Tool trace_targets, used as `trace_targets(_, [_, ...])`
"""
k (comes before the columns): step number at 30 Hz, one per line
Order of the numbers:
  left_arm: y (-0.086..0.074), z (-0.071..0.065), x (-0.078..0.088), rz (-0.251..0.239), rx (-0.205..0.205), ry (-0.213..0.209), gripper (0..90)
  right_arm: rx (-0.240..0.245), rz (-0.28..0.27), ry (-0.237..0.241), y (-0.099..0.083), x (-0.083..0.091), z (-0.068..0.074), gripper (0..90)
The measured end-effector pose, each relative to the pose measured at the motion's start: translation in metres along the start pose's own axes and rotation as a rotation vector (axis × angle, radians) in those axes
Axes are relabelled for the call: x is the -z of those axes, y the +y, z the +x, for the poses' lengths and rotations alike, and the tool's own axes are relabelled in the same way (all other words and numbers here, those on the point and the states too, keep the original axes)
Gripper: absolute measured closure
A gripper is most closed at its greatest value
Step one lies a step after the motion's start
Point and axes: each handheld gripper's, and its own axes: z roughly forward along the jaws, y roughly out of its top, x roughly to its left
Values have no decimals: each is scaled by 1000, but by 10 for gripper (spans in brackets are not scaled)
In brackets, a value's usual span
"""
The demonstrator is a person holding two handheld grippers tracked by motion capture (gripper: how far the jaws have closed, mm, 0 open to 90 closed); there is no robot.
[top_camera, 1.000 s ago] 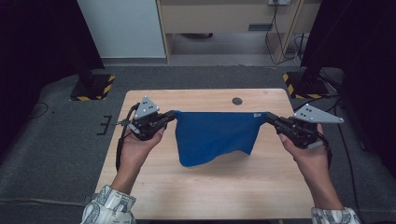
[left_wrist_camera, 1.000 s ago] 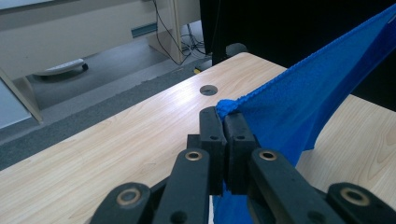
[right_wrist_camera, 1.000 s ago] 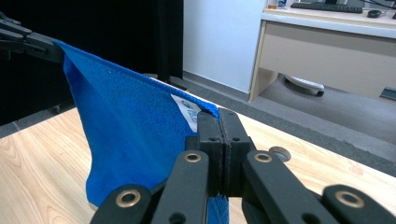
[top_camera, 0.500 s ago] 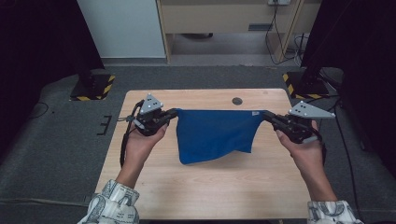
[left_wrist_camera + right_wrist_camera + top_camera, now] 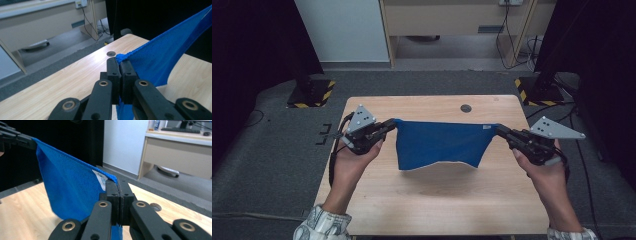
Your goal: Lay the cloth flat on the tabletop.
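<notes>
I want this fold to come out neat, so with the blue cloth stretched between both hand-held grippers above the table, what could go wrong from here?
1. The left hand-held gripper and right hand-held gripper each pinch only a top corner of the blue terry cloth; a harder pull might slip one free.
2. The bottom edge hangs uneven, lower at the left, so laying it on the light wooden table may leave it skewed or creased.

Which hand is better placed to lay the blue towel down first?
Neither clearly. The left gripper and right gripper each clamp a top corner of the blue towel, hanging evenly above the table.
</notes>
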Motion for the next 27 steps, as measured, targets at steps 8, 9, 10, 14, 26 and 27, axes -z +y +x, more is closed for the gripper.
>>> trace_targets(8, [12, -16, 26, 1, -21, -32, 880, 40, -17, 14, 12, 27, 17, 893])
trace_targets(9, [12, -14, 22, 18, -17, -33, 881, 40, -8, 15, 13, 27, 15, 892])
trace_targets(10, [11, -11, 17, 31, -18, -29, 881, 38, 6, 15, 13, 24, 13, 892])
trace_targets(14, [-2, 4, -14, 122, 13, -26, 880, 2, 91, 20, 3, -3, -6, 891])
trace_targets(26, [-47, 47, -101, 228, 69, 28, 877, -75, 219, -3, -44, -95, -60, 890])
trace_targets(27, [-49, 49, -105, 227, 78, 29, 876, -75, 222, -7, -47, -100, -64, 890])
